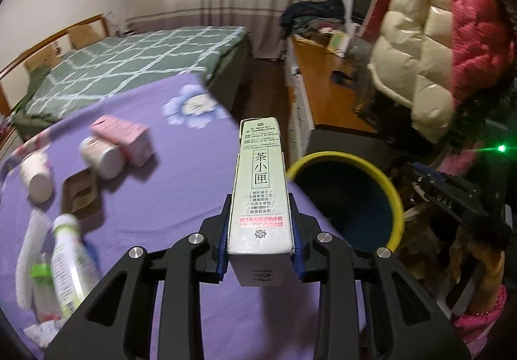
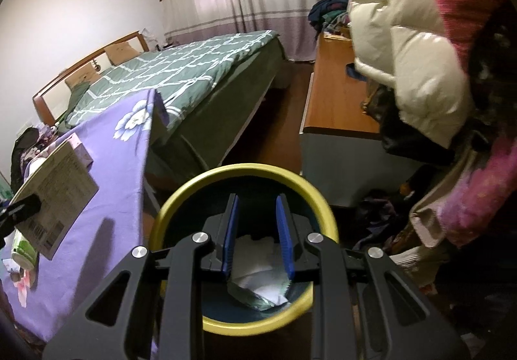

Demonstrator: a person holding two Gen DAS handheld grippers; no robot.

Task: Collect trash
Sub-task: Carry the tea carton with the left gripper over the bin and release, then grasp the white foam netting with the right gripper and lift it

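The pale green tea carton (image 1: pixel 261 198) is clamped upright by its narrow sides between the blue pads of the left gripper (image 1: pixel 261 250), lifted above the right edge of the purple flowered cloth (image 1: pixel 181 185) that covers the table; in the right wrist view the same carton shows at the far left, its broad printed face turned outward over the cloth's right edge. Just past that edge, on the floor beside the table, stands the yellow-rimmed bin (image 2: pixel 320 198), dark blue inside. The right gripper (image 2: pixel 258 237) hangs over the bin's mouth with its jaws parted and nothing pinched between the pads; white crumpled paper (image 2: pixel 255 266) and a clear wrapper (image 2: pixel 258 297) lie at the bottom of the bin below it. Back on the cloth, toward its left edge, lie a pink box (image 1: pixel 124 138) touching a white jar (image 1: pixel 103 158) on its side, another white jar (image 1: pixel 35 172) nearer the left edge, a small brown tray (image 1: pixel 80 195) between them and the near corner, and a green-and-white bottle (image 1: pixel 72 258) blurred at the near left corner. Beyond the table's far edge is a bed with a green checked cover (image 1: pixel 129 66), and to the right a long wooden cabinet (image 1: pixel 326 82). A person's cream and pink padded jacket (image 1: pixel 429 46) fills the upper right.
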